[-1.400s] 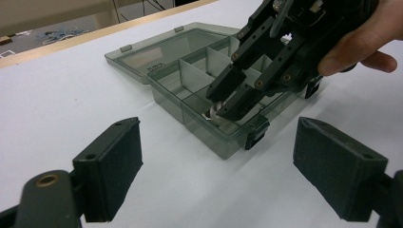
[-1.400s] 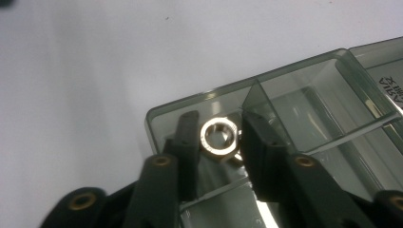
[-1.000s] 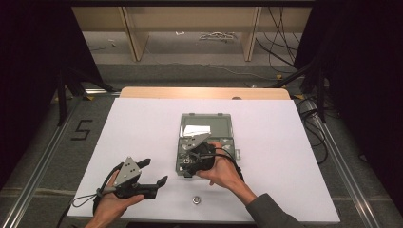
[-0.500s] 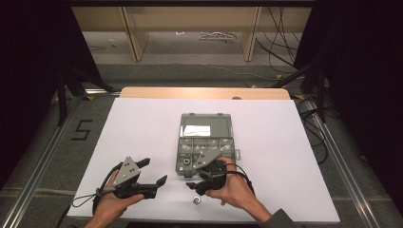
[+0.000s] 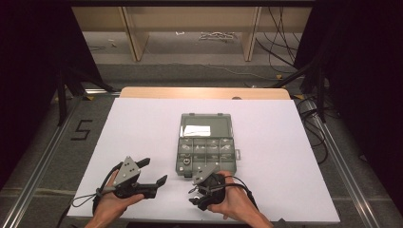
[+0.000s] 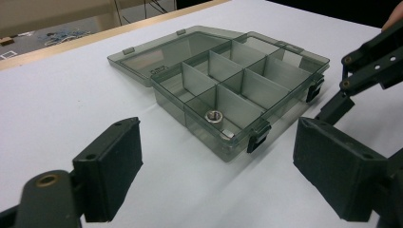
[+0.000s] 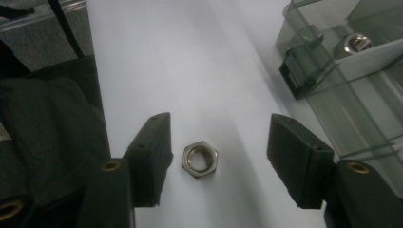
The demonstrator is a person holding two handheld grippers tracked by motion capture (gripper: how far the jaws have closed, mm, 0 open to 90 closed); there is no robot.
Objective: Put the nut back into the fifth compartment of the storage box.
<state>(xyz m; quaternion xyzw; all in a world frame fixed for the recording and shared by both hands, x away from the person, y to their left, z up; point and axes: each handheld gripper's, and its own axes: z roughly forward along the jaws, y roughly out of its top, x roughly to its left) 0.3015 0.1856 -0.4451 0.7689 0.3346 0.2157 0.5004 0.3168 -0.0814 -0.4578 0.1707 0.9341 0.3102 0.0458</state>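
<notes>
Right gripper view: hex nut [image 7: 200,159] lies on the white table [image 7: 157,61] between the right gripper [image 7: 216,156] jaws (spread apart, not touching).

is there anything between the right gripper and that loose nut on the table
Nothing visible. The right gripper is open, and the nut lies flat on the bare table between its jaws, untouched. The compartment box sits off to one side.

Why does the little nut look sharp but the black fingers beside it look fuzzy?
In the right gripper view the hex nut on the white table is in focus, while the nearer fingers blur. In the left gripper view the organizer box is sharpest. The high view is soft and dark at its sides.
</notes>
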